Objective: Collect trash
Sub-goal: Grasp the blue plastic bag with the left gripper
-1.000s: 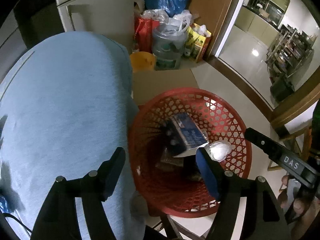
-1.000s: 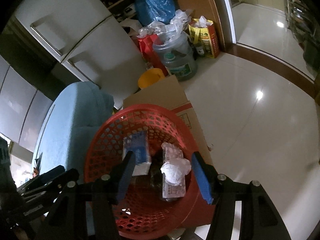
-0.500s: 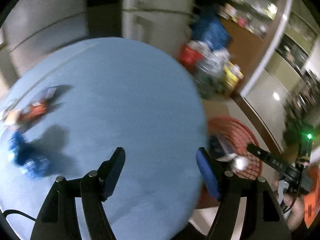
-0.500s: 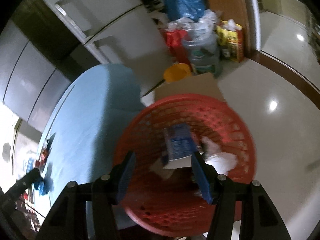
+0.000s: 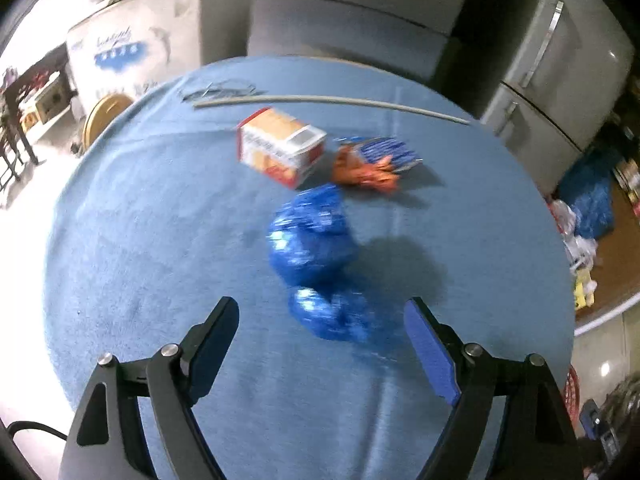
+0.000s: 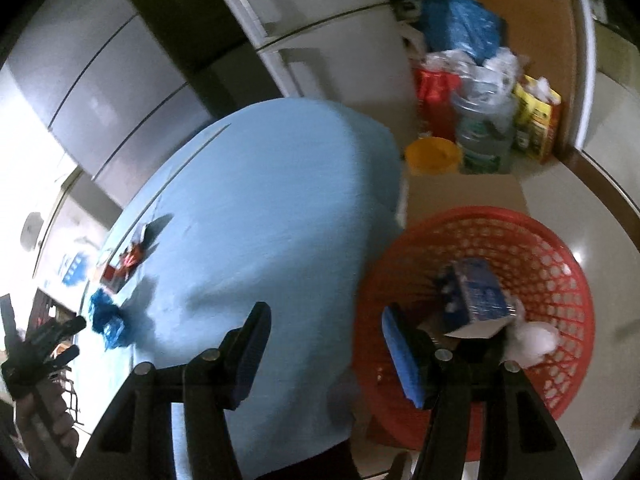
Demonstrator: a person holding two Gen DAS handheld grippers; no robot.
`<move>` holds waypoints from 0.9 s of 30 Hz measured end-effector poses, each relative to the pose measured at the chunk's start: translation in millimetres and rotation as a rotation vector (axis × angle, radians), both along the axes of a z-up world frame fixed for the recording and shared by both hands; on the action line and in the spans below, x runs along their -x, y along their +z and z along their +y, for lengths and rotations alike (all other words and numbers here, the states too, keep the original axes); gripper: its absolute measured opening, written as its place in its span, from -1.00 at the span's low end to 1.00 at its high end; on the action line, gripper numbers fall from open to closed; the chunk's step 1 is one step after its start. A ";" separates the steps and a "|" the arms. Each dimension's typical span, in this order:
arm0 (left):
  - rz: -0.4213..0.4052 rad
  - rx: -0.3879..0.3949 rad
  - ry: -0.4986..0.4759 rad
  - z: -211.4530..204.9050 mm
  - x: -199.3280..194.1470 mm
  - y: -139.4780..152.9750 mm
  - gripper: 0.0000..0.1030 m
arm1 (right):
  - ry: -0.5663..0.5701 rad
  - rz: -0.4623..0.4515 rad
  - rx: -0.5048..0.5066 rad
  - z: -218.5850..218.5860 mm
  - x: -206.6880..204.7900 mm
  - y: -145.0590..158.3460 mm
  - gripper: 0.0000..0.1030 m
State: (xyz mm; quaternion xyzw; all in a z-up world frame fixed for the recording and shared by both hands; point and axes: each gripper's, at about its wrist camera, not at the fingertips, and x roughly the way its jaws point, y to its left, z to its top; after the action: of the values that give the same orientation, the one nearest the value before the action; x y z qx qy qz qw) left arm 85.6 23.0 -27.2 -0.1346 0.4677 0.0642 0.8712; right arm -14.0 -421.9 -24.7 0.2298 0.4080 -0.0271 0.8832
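In the left wrist view my left gripper (image 5: 320, 328) is open and empty over the blue table (image 5: 160, 240). A crumpled blue wrapper (image 5: 310, 240) lies just ahead, with a smaller blue piece (image 5: 328, 314) between the open jaws. Beyond lie an orange-and-white box (image 5: 280, 152), an orange wrapper (image 5: 364, 172) and a blue striped packet (image 5: 392, 152). In the right wrist view my right gripper (image 6: 324, 340) is open and empty at the table edge beside the red basket (image 6: 560, 360), which holds a blue carton (image 6: 476, 300) and white crumpled paper (image 6: 534, 342).
A thin grey rod (image 5: 332, 100) lies across the far side of the table. Grey cabinets (image 5: 540, 68) stand behind. On the floor past the basket are a yellow bucket (image 6: 432, 156), a water jug (image 6: 484, 136), bags (image 6: 536, 120) and flat cardboard (image 6: 464, 192).
My left gripper swung from over the red basket to the table and now faces the blue wrappers. My right gripper moved left, off the basket toward the table edge.
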 end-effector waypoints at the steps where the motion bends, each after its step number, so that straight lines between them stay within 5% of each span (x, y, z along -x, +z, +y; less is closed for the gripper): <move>1: 0.006 -0.001 0.000 2.4 -2.5 -4.1 0.64 | 0.019 0.003 0.004 8.7 -4.3 1.0 0.20; 15: 0.062 -0.064 -0.031 2.7 -38.6 -40.5 0.61 | 0.281 -0.047 0.189 134.2 -67.1 34.3 0.79; 18: 0.056 -0.063 -0.052 6.8 -33.6 -39.2 -0.09 | 0.322 -0.054 0.208 156.0 -82.5 39.4 0.85; 27: 0.038 -0.054 -0.027 40.5 -6.0 -36.8 -0.24 | 0.431 -0.071 0.210 224.9 -134.9 40.5 0.94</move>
State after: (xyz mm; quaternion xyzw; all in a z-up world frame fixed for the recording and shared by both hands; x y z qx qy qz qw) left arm 91.7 63.4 -64.0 -0.1033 0.4840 0.0677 0.8663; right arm 120.9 -197.0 15.8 0.0450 0.4114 0.1278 0.9013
